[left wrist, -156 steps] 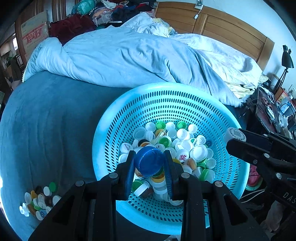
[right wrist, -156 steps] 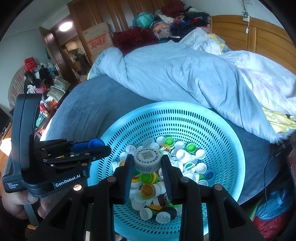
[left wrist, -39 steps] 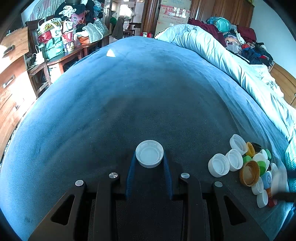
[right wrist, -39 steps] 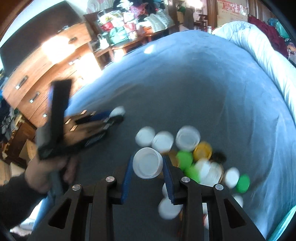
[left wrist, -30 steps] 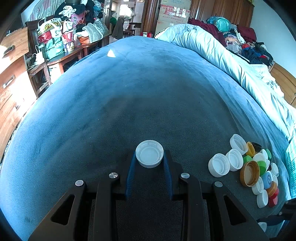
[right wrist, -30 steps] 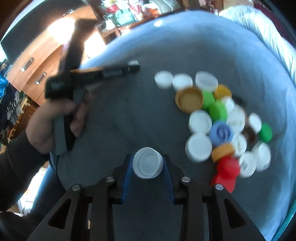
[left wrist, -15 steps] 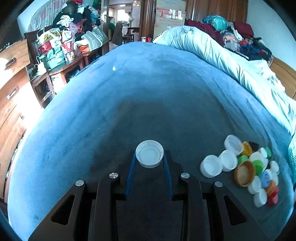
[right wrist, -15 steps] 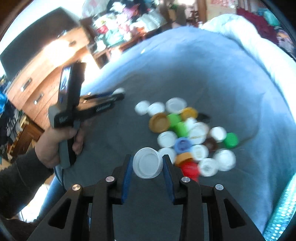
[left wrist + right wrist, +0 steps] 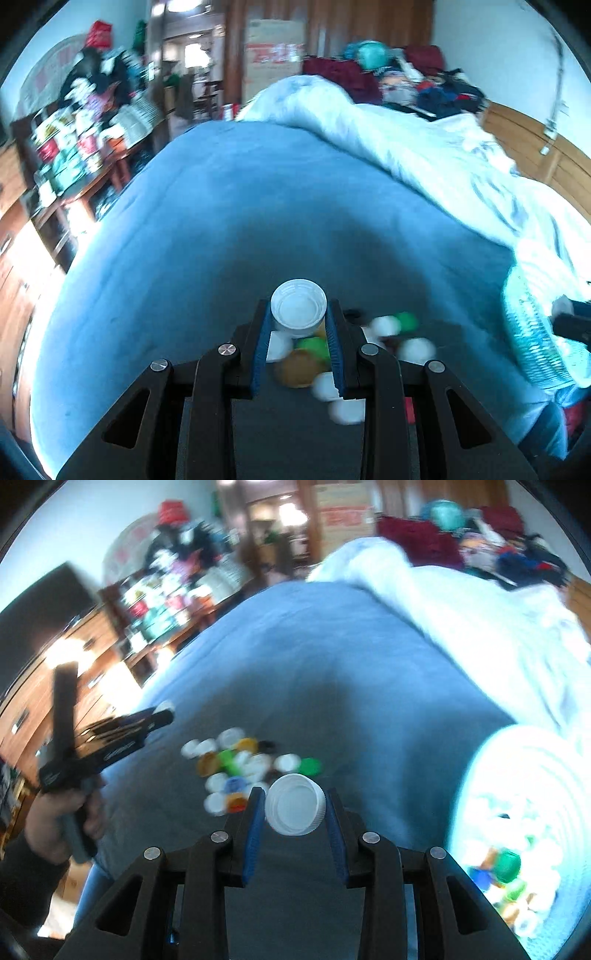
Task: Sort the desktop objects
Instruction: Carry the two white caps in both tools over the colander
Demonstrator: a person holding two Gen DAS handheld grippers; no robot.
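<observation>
A: What does the left gripper (image 9: 298,326) hold?

B: A small white cap (image 9: 298,307), open side toward the camera. The two blue pads (image 9: 260,341) press on its sides, so the jaws are closed on it. It is above the blue bedspread (image 9: 221,221).

A: And under it?

B: A pile of loose caps (image 9: 314,354) lies on the bedspread, just below the fingers: white ones, a green one, a brown one. They are blurred, so I cannot count them.

A: The right gripper (image 9: 295,812)?

B: It also grips a cap, a wider white cap (image 9: 295,808) with a ribbed edge, clamped between its blue pads and tilted a little.

A: What is around it?

B: Beyond it is the same pile (image 9: 243,764), and to the right the light blue perforated basket (image 9: 517,775) with more caps (image 9: 506,871) inside. At the left a hand (image 9: 59,819) in a dark sleeve holds the other gripper (image 9: 162,716), with a white thing at its tip. A pale duvet (image 9: 461,609) lies further back on the bed.
</observation>
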